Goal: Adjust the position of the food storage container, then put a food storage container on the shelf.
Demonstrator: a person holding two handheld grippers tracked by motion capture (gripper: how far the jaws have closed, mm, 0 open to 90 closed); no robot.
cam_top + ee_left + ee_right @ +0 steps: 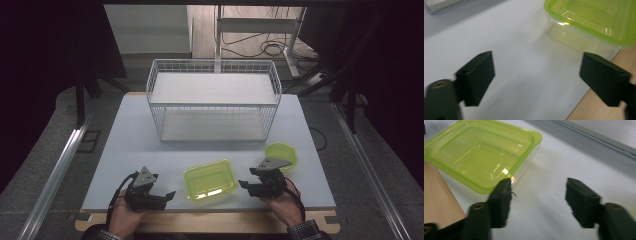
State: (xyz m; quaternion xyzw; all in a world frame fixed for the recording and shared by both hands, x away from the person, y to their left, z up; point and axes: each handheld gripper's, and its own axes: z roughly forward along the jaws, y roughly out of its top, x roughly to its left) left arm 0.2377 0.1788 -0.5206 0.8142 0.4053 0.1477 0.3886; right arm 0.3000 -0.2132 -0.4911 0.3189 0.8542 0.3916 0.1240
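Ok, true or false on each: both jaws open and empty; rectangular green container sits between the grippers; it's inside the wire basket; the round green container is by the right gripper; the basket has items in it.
1. Both grippers, left gripper and right gripper, have jaws open and empty: true.
2. The rectangular container lies between them: true.
3. It sits inside the wire basket: false, it is on the table, in front of the basket.
4. The round container is beside the right gripper: true.
5. The basket holds items: false, both shelves look bare.
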